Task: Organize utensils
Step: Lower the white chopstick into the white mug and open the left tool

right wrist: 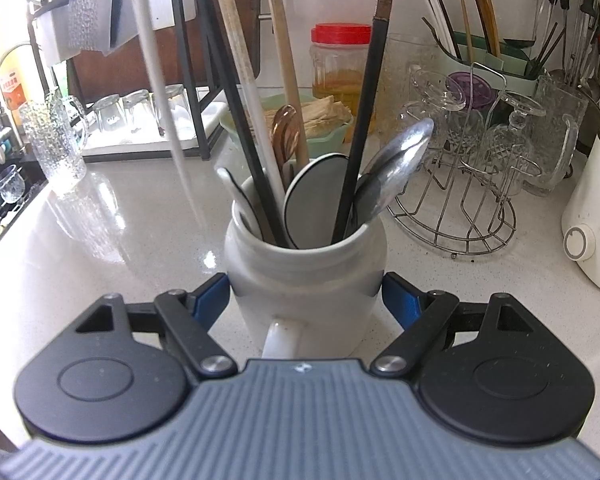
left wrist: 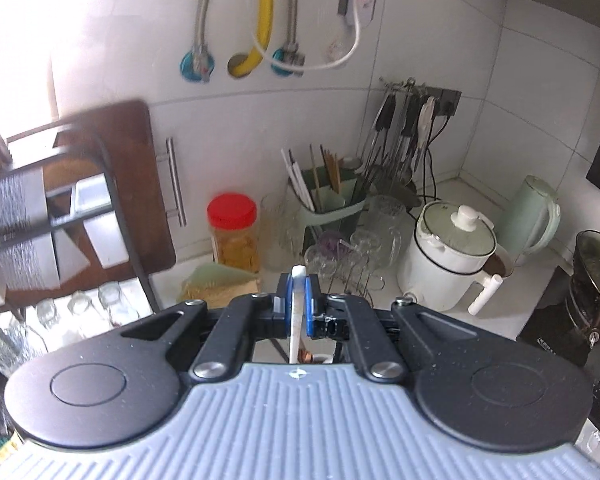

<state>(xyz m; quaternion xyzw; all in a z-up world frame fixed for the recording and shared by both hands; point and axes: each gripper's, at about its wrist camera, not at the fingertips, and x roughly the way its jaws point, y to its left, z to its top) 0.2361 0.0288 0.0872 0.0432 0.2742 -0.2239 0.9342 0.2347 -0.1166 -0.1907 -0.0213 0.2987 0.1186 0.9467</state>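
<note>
**Two grippers, one white chopstick, one crowded mug**

Nearest to us, the left gripper [left wrist: 298, 304] is pinching a slim white chopstick [left wrist: 296, 316] between its blue pads [left wrist: 310, 306]; the stick is standing upright in the narrow gap, its blunt tip showing just above the pads. In the right wrist view, the same chopstick [right wrist: 156, 76] is appearing as a blurred white bar slanting above the countertop, left of the mug.

The right gripper [right wrist: 305, 300] is clamping a white ceramic mug [right wrist: 303, 276] across its body, one blue pad [right wrist: 212, 296] pressing each side, the mug's handle pointing back toward the camera. We are seeing the mug resting on a pale speckled countertop [right wrist: 120, 232] and holding several utensils upright: black chopsticks [right wrist: 363, 120], a white stick [right wrist: 244, 80], a pale wooden handle [right wrist: 286, 68], a copper-coloured spoon [right wrist: 286, 128] and a shiny metal spoon [right wrist: 395, 164].

Beyond the mug, a wire glass rack [right wrist: 459, 200] with upturned clear glasses is standing to the right. Farther back, a clear plastic jar with a red lid [left wrist: 232, 232] and a pale green utensil caddy [left wrist: 331, 200] filled with chopsticks are sitting near the tiled wall; a white lidded pot [left wrist: 447, 256] is standing right of them.
</note>
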